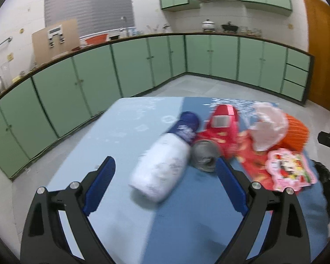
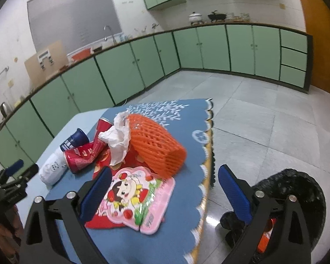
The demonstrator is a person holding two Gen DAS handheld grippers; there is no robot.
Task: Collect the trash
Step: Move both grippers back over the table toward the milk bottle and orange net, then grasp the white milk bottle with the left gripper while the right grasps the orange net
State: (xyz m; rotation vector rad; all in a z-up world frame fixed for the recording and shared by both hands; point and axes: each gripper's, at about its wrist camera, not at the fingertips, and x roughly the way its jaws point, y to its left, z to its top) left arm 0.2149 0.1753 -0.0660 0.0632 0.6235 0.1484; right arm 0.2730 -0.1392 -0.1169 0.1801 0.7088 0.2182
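Note:
Trash lies on a table with a blue cloth (image 1: 121,132). A white bottle with a blue cap (image 1: 160,160) lies on its side, next to a crushed can showing its grey end (image 1: 205,156) and a red can (image 1: 222,123). To the right are a crumpled tissue (image 1: 267,127), an orange foam net (image 1: 297,132) and a pink cartoon wrapper (image 1: 288,169). My left gripper (image 1: 165,165) is open just short of the bottle, pads apart from it. My right gripper (image 2: 165,171) is open above the pink wrapper (image 2: 132,198) and the orange net (image 2: 158,145), holding nothing.
A black trash bag (image 2: 292,189) stands open on the tiled floor to the right of the table's scalloped edge (image 2: 206,176), with something orange inside. A red packet (image 2: 103,162) lies under the wrapper. Green kitchen cabinets (image 1: 143,66) line the far walls.

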